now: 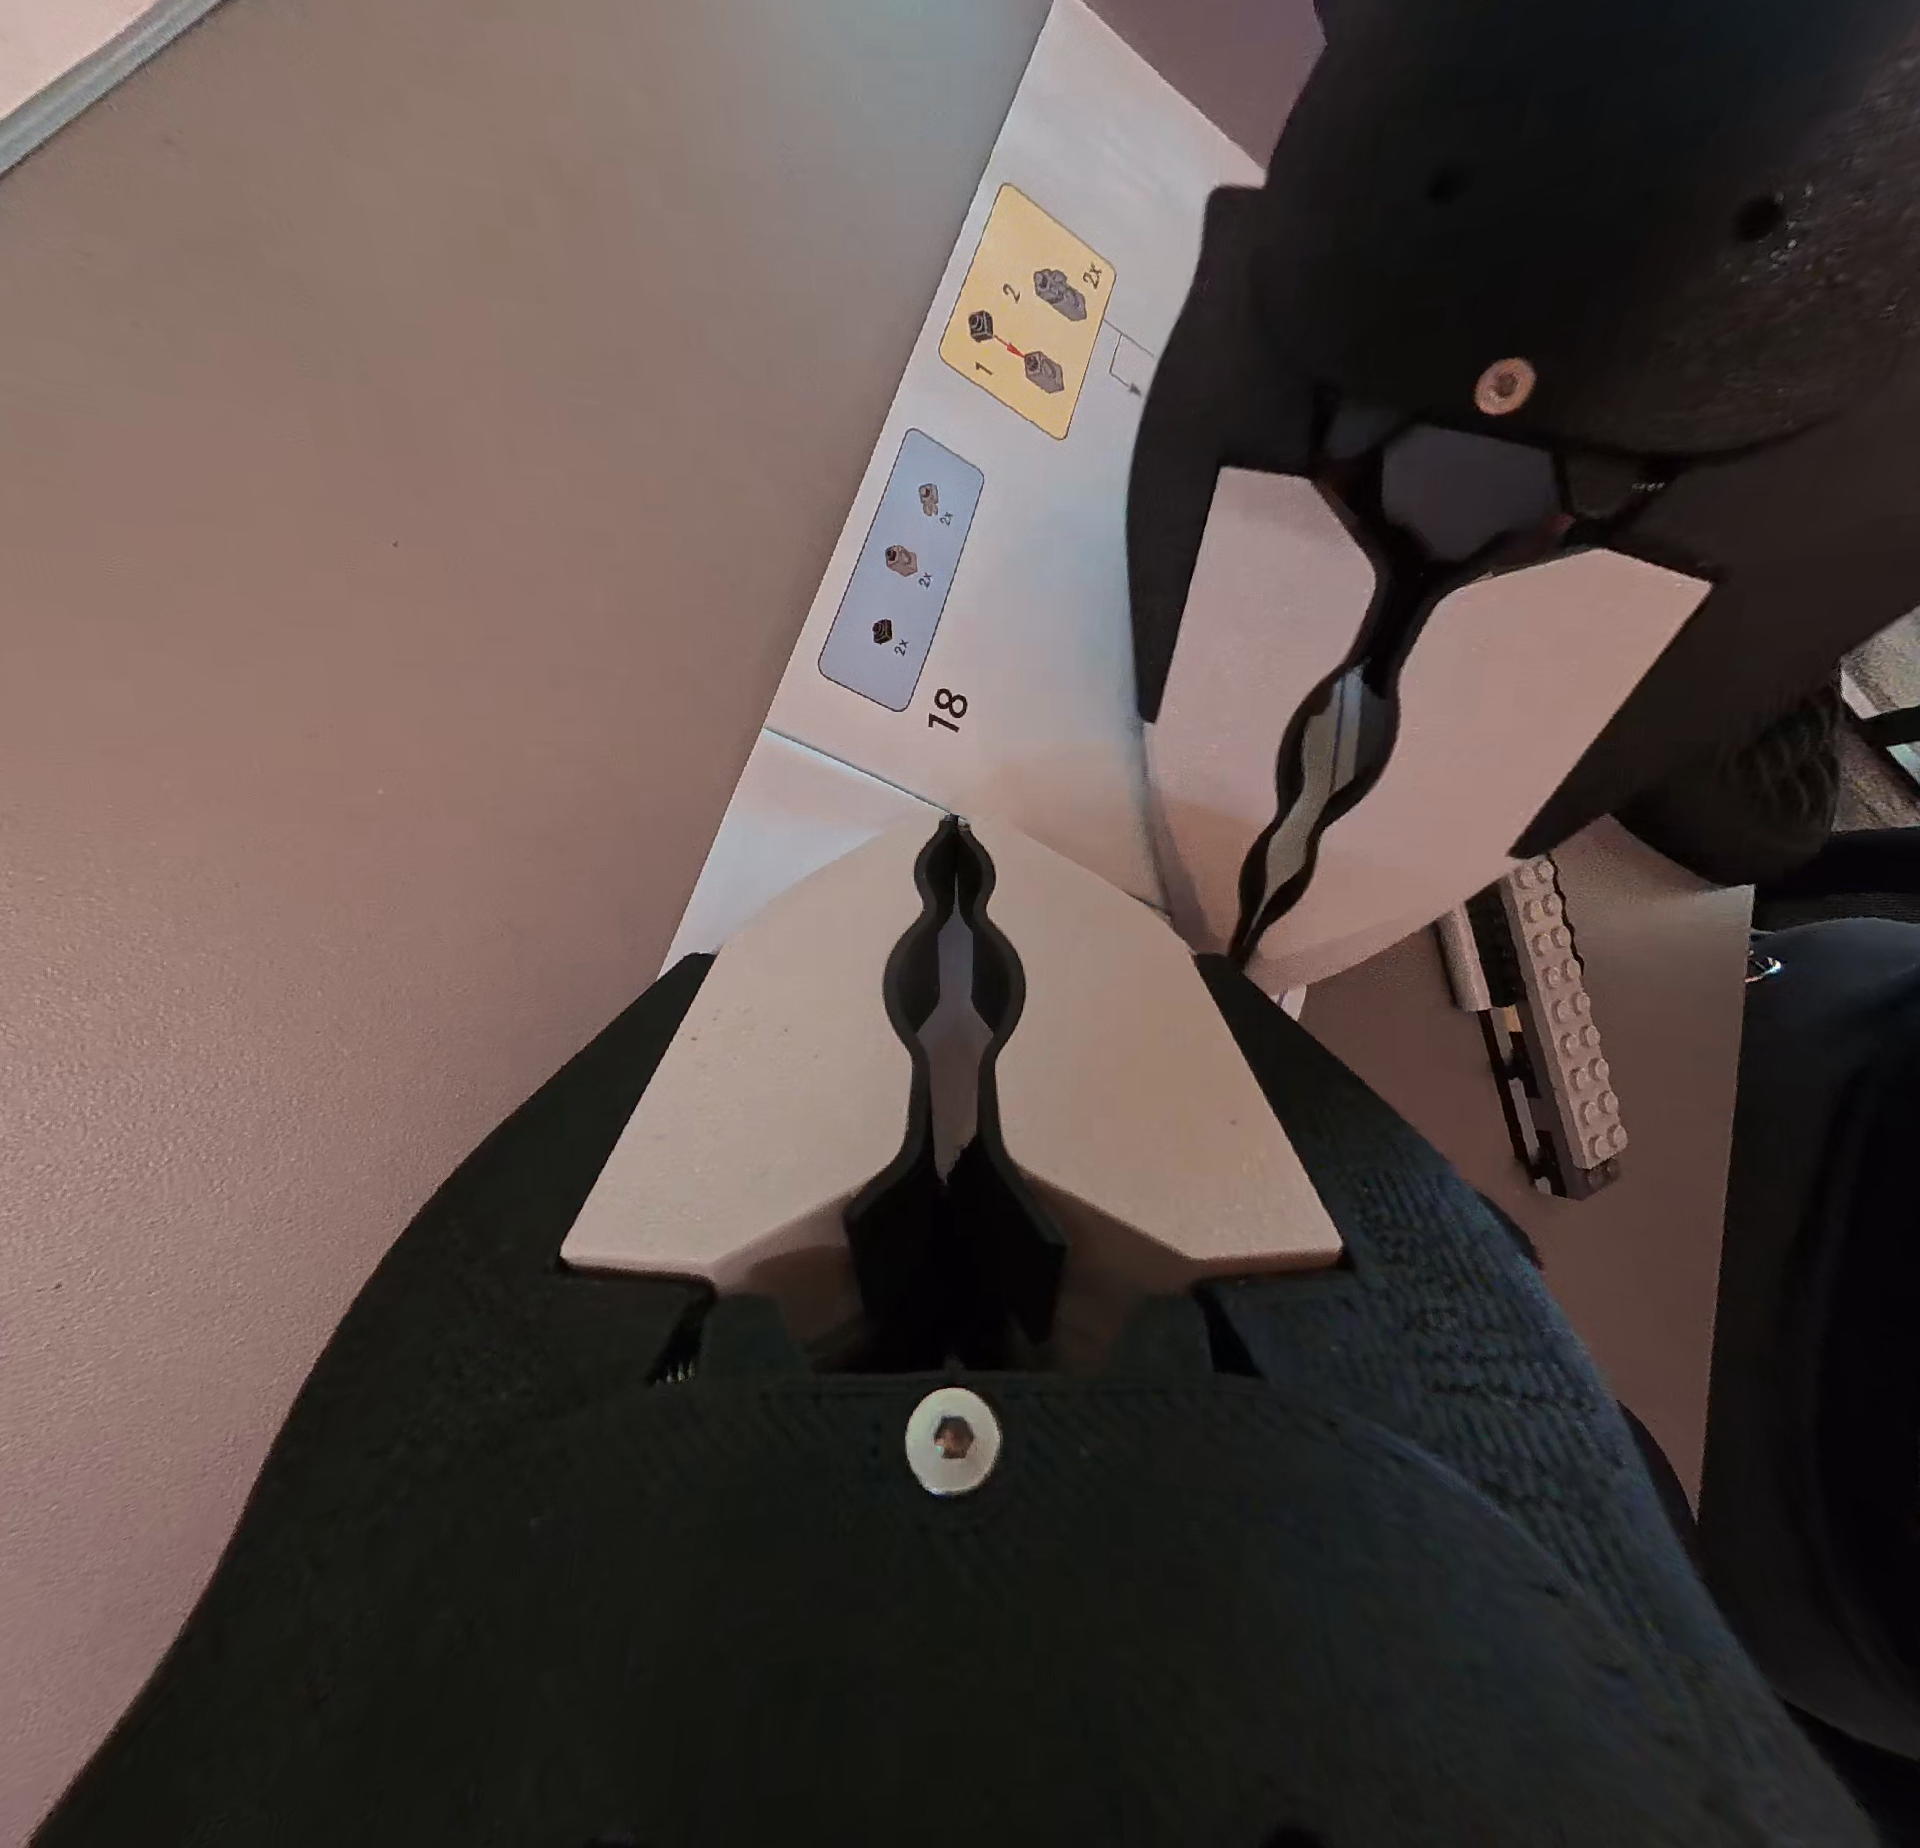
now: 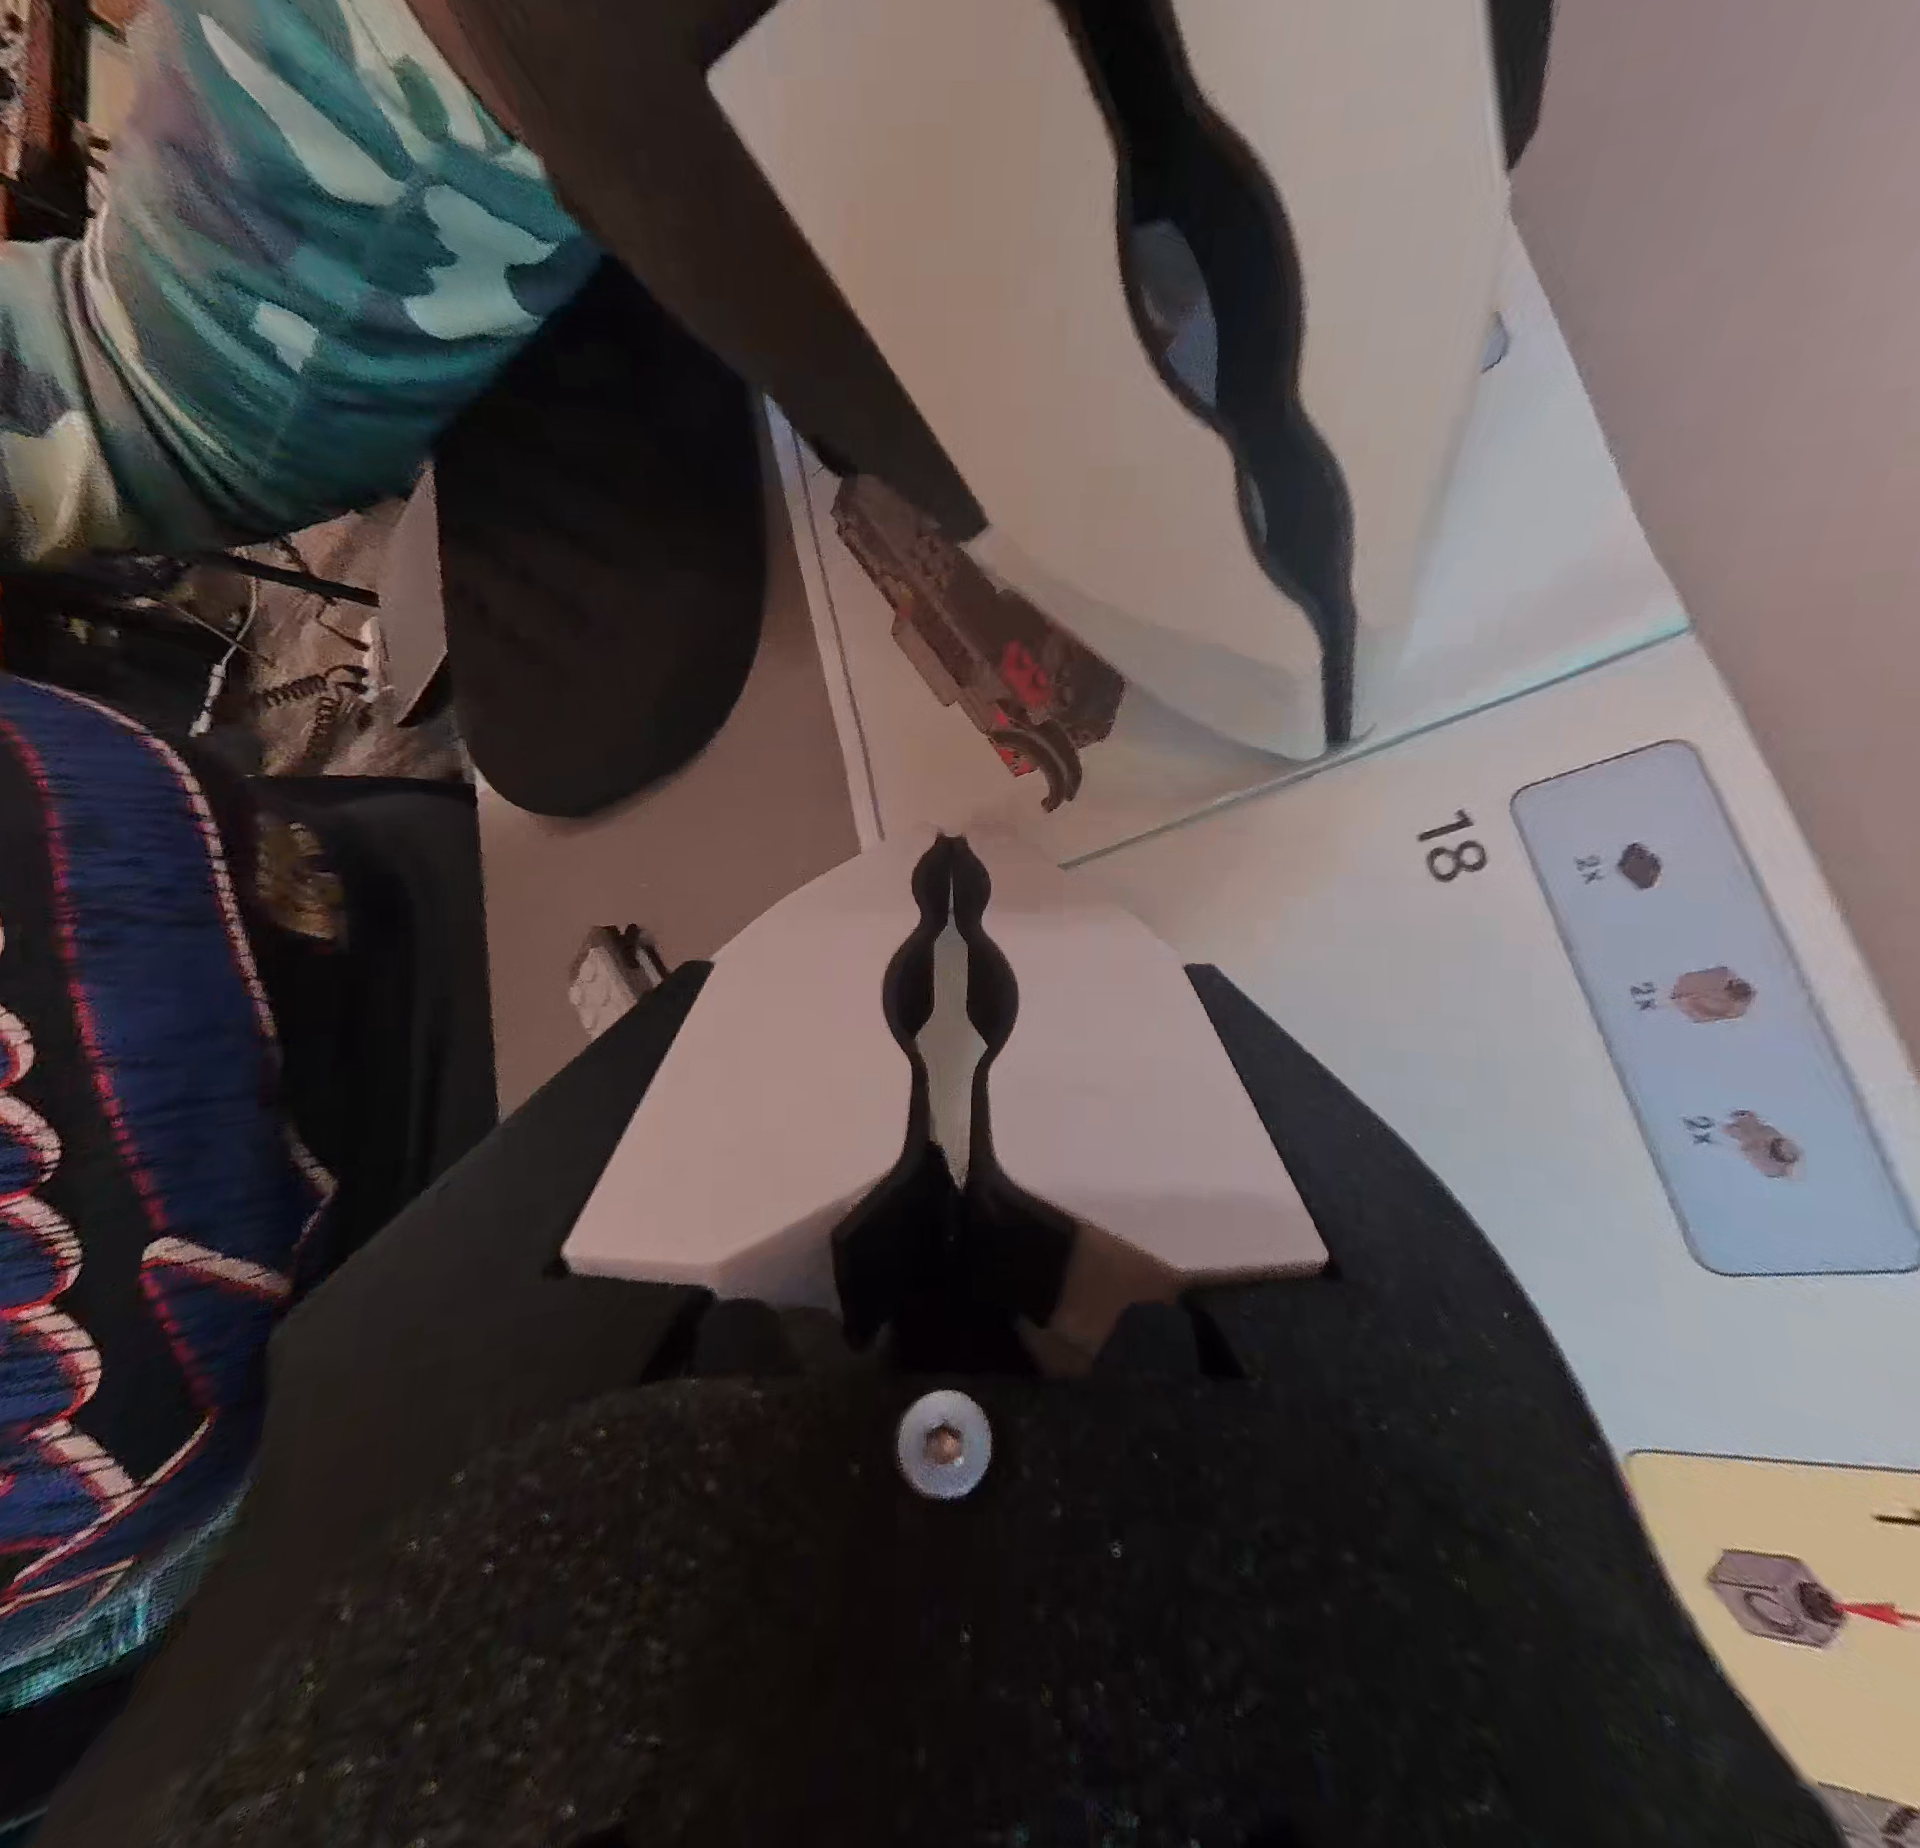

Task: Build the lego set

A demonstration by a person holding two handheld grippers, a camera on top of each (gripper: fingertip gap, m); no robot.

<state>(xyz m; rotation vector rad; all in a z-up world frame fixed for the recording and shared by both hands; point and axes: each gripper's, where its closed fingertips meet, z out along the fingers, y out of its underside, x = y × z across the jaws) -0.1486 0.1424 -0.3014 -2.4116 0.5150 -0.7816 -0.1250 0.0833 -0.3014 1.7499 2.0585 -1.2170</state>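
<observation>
An open instruction booklet (image 1: 1039,510) lies on the tan table (image 1: 416,655), showing a blue parts box and a yellow box. My left gripper (image 1: 954,824) is shut, its tips at the booklet's near edge. My right gripper (image 1: 1242,951) comes in from the upper right, also shut, its tips down on the page. In the right wrist view, my right gripper (image 2: 951,842) is shut over the booklet (image 2: 1351,1019), and my left gripper (image 2: 1340,733) touches the page seam. I cannot tell whether either pinches a page. A long grey and black lego build (image 1: 1558,1040) lies right of the booklet.
A small grey lego piece (image 2: 608,983) lies left of my right gripper. A person in a camouflage top (image 2: 291,240) and blue patterned fabric (image 2: 104,1071) sits along the table's edge. The table's far edge (image 1: 125,63) is at the upper left. Tip to tip, the grippers are about 6 cm apart.
</observation>
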